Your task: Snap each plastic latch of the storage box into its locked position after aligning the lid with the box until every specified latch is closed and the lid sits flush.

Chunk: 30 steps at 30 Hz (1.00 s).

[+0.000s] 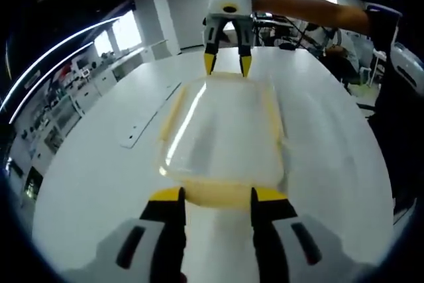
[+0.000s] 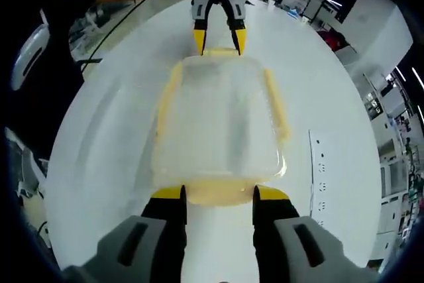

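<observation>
Clear plastic storage box [image 1: 222, 138] with yellow latches lies mid white worktop [image 1: 99, 183], lid on | left tongs [image 1: 216, 198] apart at one end latch | right tongs [image 2: 218, 198] apart at opposite end | latch closure unclear, probably pending

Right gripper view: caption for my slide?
Two open grippers, right and left, flank a clear storage box with yellow latches.
</observation>
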Motion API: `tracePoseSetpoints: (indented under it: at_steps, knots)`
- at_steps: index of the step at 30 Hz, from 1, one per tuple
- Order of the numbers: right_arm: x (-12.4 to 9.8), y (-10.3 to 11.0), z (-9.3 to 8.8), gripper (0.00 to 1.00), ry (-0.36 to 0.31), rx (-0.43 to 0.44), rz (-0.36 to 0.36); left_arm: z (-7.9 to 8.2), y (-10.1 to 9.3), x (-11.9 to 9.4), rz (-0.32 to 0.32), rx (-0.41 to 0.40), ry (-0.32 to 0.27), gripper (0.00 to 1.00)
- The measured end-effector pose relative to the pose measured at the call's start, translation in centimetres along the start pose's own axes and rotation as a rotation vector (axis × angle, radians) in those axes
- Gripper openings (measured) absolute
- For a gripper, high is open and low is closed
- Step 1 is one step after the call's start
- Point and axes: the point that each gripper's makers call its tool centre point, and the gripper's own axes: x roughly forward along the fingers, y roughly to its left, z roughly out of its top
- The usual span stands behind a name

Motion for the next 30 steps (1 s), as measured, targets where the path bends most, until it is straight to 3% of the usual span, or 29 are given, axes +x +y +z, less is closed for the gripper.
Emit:
tracePoseSetpoints:
  at_steps: [10, 30]
  knots:
    - [-1.6, -1.2, -0.4, 0.36, -0.002, 0.007, -0.018, 1.8, 0.8, -0.4, 0.022, 0.022, -0.008, 0.37]
    - [-3.5, 1.4, -0.3, 0.36, -0.013, 0.069, 0.043, 4.0, -1.6, -0.9, -0.051, 0.0, 0.009, 0.36]
